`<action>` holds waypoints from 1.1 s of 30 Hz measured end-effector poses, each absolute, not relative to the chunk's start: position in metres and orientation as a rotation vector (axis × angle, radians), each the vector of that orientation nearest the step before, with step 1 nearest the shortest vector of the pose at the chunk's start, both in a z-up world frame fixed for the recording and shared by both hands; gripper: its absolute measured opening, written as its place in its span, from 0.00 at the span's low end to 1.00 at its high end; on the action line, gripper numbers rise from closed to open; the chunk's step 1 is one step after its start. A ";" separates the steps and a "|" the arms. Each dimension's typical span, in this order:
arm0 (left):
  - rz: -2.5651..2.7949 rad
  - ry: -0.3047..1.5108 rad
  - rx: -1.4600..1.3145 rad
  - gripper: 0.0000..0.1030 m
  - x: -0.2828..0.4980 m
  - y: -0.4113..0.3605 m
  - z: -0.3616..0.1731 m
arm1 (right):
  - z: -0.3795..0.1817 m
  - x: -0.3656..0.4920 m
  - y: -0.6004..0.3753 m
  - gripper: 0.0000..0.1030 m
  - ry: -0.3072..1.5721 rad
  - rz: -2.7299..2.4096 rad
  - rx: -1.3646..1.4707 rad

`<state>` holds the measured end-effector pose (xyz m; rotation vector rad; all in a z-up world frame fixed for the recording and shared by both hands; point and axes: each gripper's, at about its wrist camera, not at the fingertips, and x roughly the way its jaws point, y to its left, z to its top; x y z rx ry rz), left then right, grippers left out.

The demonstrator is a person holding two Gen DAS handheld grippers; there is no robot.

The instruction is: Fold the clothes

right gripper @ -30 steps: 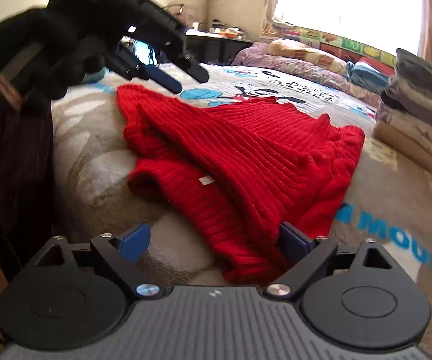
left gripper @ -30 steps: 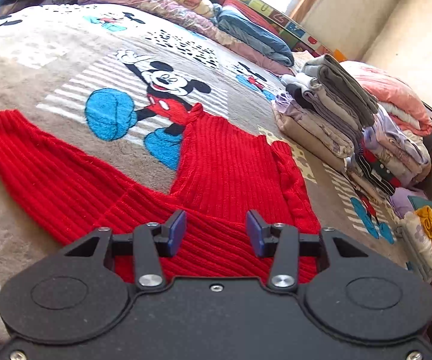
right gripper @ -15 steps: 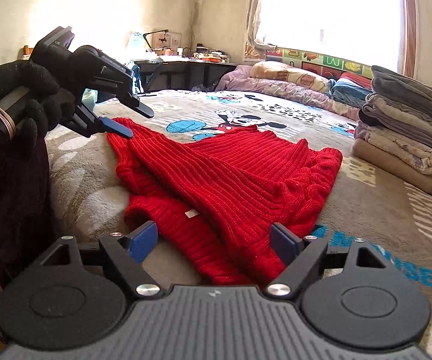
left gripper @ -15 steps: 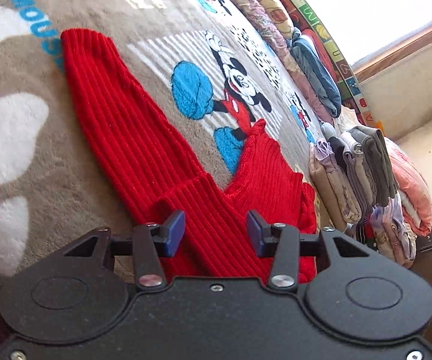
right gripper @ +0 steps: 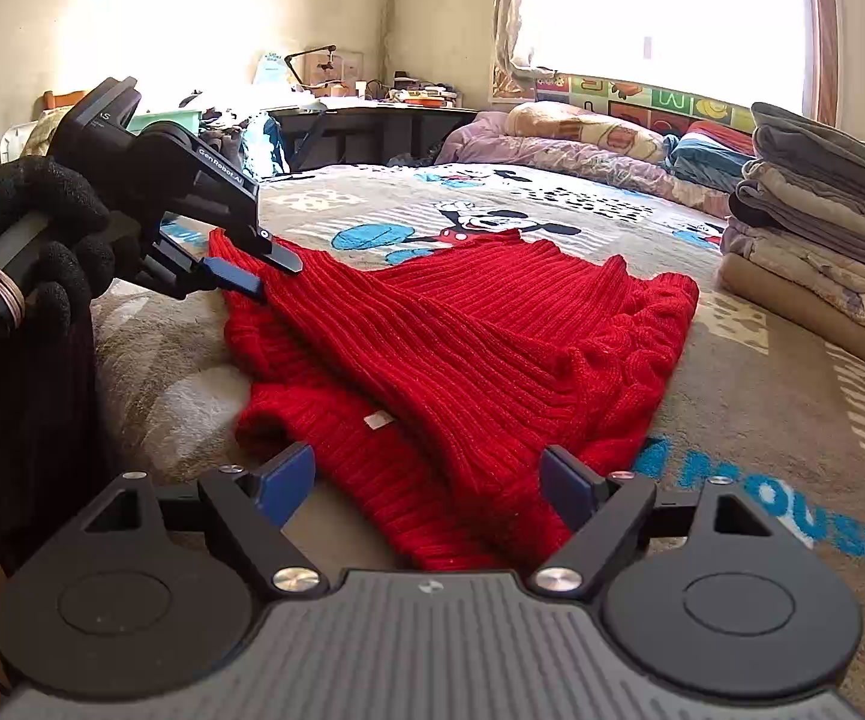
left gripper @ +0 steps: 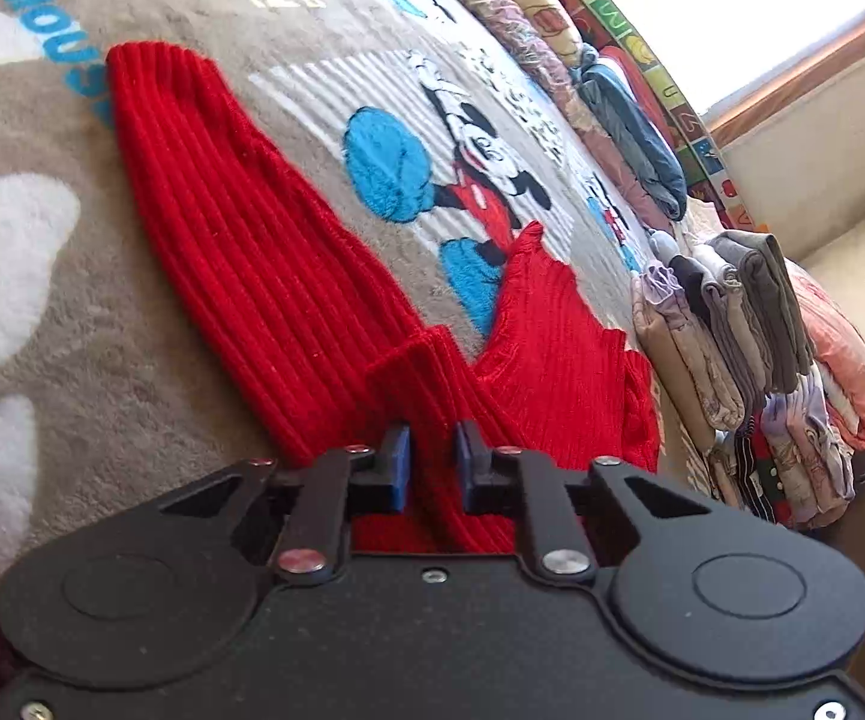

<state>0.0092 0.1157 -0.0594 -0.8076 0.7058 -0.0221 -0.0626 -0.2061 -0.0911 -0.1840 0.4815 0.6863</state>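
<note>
We found the left tool [left gripper: 432, 468], formerly apart, clenched on the red ribbed knit sweater [right gripper: 462, 348]; the right tool [right gripper: 426, 480] remained released.

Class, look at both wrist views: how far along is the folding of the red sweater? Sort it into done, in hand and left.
Done: folded clothes are stacked on the bed's right side. In hand: the left gripper has shut its jaws on a ridge of the red sweater near the sleeve; the right gripper waits open over the near hem. Left: the sweater lies spread and rumpled, one sleeve stretched out, so nearly all folding remains.
</note>
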 end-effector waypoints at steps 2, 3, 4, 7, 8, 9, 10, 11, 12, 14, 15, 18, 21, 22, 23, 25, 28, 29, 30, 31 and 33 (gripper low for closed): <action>-0.068 0.664 -0.759 0.08 0.009 0.107 -0.044 | -0.091 -0.062 -0.207 0.80 0.486 0.692 -0.178; -0.095 0.644 -0.742 0.07 0.009 0.102 -0.036 | -0.091 -0.062 -0.207 0.80 0.488 0.694 -0.177; -0.120 0.620 -0.725 0.07 0.010 0.095 -0.027 | -0.091 -0.062 -0.208 0.80 0.489 0.695 -0.177; -0.198 0.561 -0.677 0.07 0.016 0.074 -0.001 | -0.092 -0.063 -0.210 0.80 0.495 0.698 -0.176; -0.224 0.550 -0.665 0.06 0.021 0.066 0.006 | -0.092 -0.063 -0.210 0.80 0.497 0.698 -0.175; -0.243 0.542 -0.659 0.06 0.026 0.059 0.013 | -0.093 -0.063 -0.211 0.80 0.500 0.700 -0.173; -0.264 0.537 -0.656 0.06 0.033 0.050 0.019 | -0.093 -0.062 -0.212 0.80 0.504 0.704 -0.169; -0.283 0.532 -0.653 0.06 0.041 0.042 0.026 | -0.094 -0.062 -0.213 0.80 0.507 0.707 -0.165; -0.296 0.530 -0.652 0.06 0.048 0.035 0.030 | -0.094 -0.062 -0.213 0.80 0.509 0.712 -0.161; -0.321 0.525 -0.651 0.06 0.062 0.022 0.039 | -0.094 -0.063 -0.214 0.80 0.514 0.722 -0.153; -0.325 0.526 -0.648 0.06 0.068 0.016 0.041 | -0.094 -0.063 -0.215 0.80 0.517 0.725 -0.149; -0.336 0.538 -0.643 0.05 0.091 -0.005 0.046 | -0.094 -0.063 -0.218 0.80 0.525 0.726 -0.130; -0.328 0.568 -0.650 0.04 0.115 -0.022 0.041 | -0.094 -0.062 -0.223 0.80 0.528 0.731 -0.111; -0.321 0.582 -0.654 0.04 0.123 -0.028 0.038 | -0.094 -0.062 -0.224 0.80 0.530 0.735 -0.100; -0.315 0.596 -0.659 0.04 0.130 -0.032 0.034 | -0.095 -0.061 -0.226 0.80 0.532 0.739 -0.087; -0.304 0.623 -0.669 0.04 0.144 -0.040 0.026 | -0.095 -0.059 -0.230 0.80 0.537 0.748 -0.058; -0.280 0.662 -0.671 0.04 0.162 -0.053 0.012 | -0.097 -0.057 -0.233 0.80 0.540 0.759 -0.034; -0.272 0.675 -0.672 0.04 0.168 -0.057 0.007 | -0.097 -0.057 -0.233 0.80 0.540 0.762 -0.033; -0.263 0.689 -0.676 0.04 0.174 -0.060 0.002 | -0.097 -0.057 -0.233 0.80 0.540 0.765 -0.032; -0.256 0.697 -0.675 0.04 0.177 -0.064 -0.002 | -0.097 -0.056 -0.234 0.80 0.540 0.767 -0.028; -0.245 0.709 -0.679 0.04 0.184 -0.069 -0.011 | -0.097 -0.055 -0.237 0.80 0.541 0.771 -0.010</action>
